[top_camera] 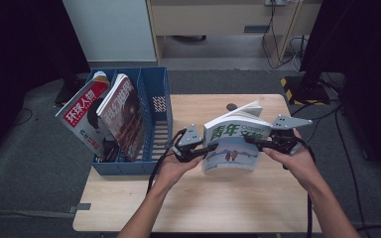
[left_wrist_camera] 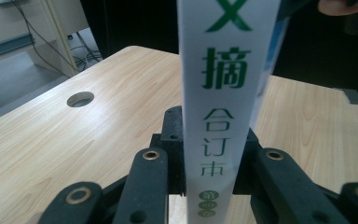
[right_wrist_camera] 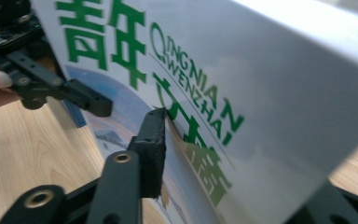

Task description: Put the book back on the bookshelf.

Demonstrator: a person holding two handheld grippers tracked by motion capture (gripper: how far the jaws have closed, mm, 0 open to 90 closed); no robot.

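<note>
The magazine [right_wrist_camera: 242, 93] between my grippers bears green "QINGNIAN WENZHAI" and the characters 青年文摘 on its cover; its spine [left_wrist_camera: 223, 112] reads 摘 and 合订本. In the blue file rack [top_camera: 156, 99] left of this magazine, a red-banded magazine [top_camera: 82, 116] reads 环球人物.

Bench [top_camera: 193, 203]: lower centre of the frame.
File rack [top_camera: 156, 99]: on the bench's left edge, centre left of the frame.
Two magazines [top_camera: 104, 116]: inside the rack, leaning left.
Book [top_camera: 233, 144]: upright at frame centre, right of the rack.
Left hand-held gripper [top_camera: 206, 148]: at the book's left edge.
Right hand-held gripper [top_camera: 254, 143]: at the book's right edge.
Bench hole [top_camera: 232, 106]: behind the book.
</note>
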